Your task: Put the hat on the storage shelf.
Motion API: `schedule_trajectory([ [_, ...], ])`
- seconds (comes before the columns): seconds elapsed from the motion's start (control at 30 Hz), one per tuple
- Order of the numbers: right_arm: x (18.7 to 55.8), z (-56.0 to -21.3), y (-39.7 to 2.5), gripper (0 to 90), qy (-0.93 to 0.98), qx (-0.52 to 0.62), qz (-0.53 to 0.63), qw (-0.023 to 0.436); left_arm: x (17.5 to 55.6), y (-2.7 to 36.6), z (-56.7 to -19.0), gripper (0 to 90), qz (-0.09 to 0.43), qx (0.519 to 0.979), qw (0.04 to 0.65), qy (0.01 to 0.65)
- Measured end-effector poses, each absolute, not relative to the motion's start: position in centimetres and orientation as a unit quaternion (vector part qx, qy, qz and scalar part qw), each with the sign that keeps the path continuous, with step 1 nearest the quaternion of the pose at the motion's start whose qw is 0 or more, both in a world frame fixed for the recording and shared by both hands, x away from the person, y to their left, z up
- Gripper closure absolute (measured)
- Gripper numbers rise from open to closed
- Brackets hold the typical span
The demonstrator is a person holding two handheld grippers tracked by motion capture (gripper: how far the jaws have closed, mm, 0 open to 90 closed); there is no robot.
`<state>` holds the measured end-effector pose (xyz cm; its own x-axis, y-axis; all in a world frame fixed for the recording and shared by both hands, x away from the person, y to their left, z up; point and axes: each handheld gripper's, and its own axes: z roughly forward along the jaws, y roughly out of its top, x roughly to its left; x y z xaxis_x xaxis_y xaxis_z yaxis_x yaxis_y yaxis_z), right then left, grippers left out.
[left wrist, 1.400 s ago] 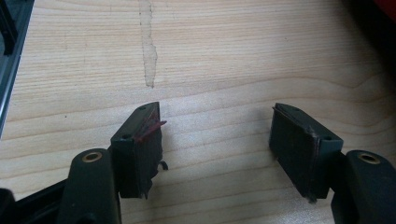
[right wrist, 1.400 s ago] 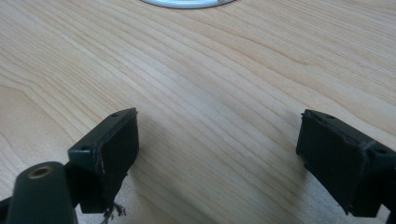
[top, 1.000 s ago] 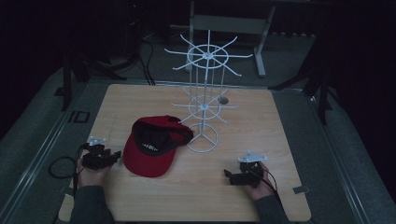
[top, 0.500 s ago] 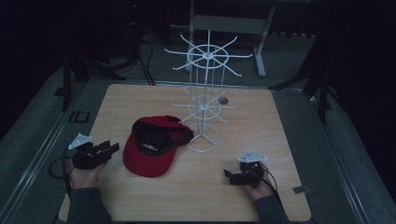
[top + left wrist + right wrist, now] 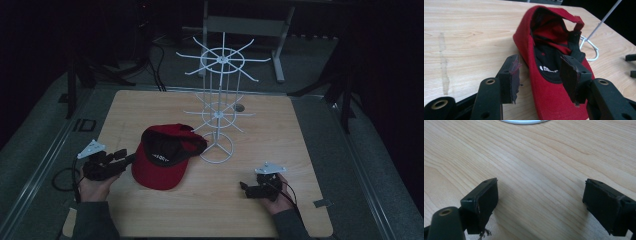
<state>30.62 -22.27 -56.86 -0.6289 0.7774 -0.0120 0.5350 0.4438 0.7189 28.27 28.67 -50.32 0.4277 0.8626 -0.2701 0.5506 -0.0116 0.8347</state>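
Currently the left gripper (image 5: 127, 159) is wide open, jaws straddling the brim edge of the upturned red fabric cap (image 5: 167, 156), left-centre of the light wooden bench (image 5: 280, 130). Right gripper (image 5: 244, 186) open, empty, near front edge.

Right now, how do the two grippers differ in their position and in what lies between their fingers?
The left gripper sits at the red cap, with the brim's edge between its open fingers; the right gripper has only bare wooden table between its fingers. The left points toward the cap, the right rests apart from it, short of the white wire rack. Both are open.
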Motion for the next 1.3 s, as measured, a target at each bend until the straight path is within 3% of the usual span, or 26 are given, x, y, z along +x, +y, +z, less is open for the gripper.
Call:
schedule_trajectory([
  [0.53,30.6,-56.9,-22.3,12.9,0.832,0.394,0.35,0.173,29.2,27.4,-51.7,49.9,0.103,0.738,0.443,0.498],
  [0.8,30.6,-56.9,-22.3,12.9,0.832,0.394,0.35,0.173,29.3,26.6,-51.8,56.0,0.079,0.765,0.416,0.485],
  [1.3,30.6,-56.9,-22.3,12.9,0.832,0.394,0.35,0.173,30.7,22.4,-54.5,52.4,-0.008,0.819,0.378,0.431],
])
